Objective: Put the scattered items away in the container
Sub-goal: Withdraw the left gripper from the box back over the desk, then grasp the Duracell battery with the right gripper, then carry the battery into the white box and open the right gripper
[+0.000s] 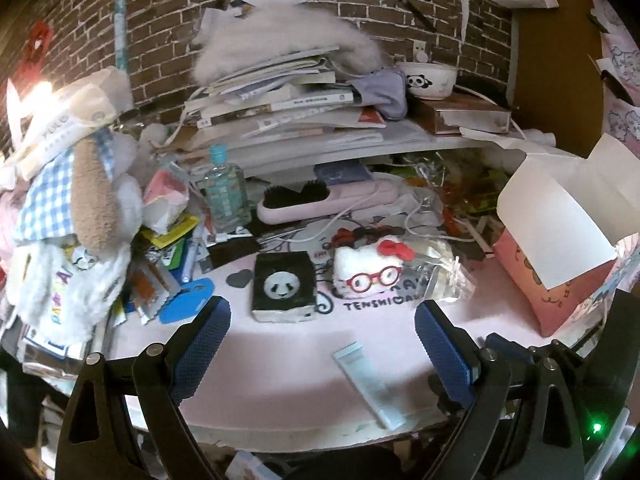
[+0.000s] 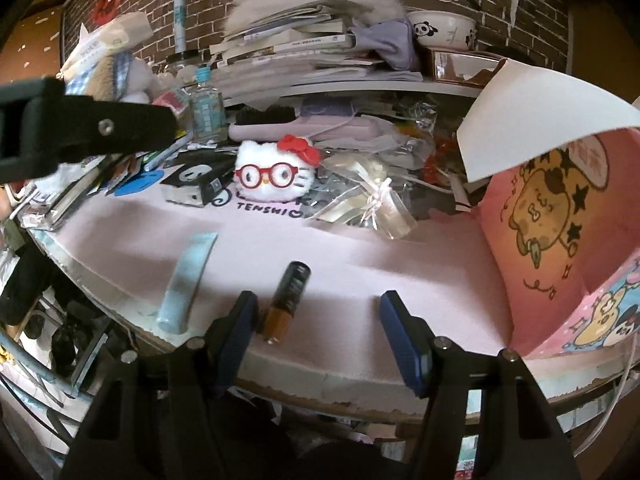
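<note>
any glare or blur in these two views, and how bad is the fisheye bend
Left wrist view: blown-out glare at the upper left over the paper bag, and the light blue tube is soft. Right wrist view: no glare, the pink box balloons at the right edge, and the desk edge bows in both.

This looks like someone's cluttered bedroom corner at home. A brick wall (image 1: 168, 20) backs a counter (image 1: 288, 352) heaped with books (image 1: 280, 108), plush toys (image 1: 368, 272) and a panda bowl (image 1: 428, 80).

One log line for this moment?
left gripper open, empty | right gripper open, empty | tube, bottle on table | pink box open
</note>
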A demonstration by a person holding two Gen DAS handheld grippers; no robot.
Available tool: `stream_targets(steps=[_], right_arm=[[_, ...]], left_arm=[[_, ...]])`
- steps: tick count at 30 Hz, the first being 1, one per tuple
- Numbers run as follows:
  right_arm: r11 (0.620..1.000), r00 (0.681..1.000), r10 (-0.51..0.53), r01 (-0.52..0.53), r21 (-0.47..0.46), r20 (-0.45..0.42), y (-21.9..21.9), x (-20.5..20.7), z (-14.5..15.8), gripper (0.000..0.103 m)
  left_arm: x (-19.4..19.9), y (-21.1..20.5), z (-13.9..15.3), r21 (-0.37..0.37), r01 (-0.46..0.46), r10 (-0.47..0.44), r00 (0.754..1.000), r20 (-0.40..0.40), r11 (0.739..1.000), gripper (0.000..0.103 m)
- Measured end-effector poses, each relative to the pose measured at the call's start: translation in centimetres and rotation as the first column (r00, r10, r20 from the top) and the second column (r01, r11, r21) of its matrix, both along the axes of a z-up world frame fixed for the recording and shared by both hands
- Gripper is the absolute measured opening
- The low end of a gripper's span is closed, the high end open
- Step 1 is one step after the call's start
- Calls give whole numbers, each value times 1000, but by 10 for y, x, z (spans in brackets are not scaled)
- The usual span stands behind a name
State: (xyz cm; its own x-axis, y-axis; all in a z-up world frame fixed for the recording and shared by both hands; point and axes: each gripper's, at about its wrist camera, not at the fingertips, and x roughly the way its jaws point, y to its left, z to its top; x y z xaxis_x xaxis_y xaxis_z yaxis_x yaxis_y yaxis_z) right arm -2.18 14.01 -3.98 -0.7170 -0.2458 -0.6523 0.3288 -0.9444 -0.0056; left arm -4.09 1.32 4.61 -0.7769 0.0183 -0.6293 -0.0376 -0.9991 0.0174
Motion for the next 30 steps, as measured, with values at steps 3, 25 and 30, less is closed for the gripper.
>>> stream_targets(steps=[3, 25, 30], right_arm=[[1000, 1000, 12, -12, 2, -6, -3, 0, 0, 49], [1000, 1000, 24, -24, -15, -17, 0, 0, 1, 11], [1000, 999, 16, -16, 3, -41, 0, 2, 4, 11]], left_arm=[[-3, 5, -1, -17, -6, 6, 1000, 1, 1000, 93], [-1, 11, -4, -27, -15, 15, 1000, 4, 1000, 93], [-1, 8, -3, -19, -28, 28, 1000, -7, 999, 93]])
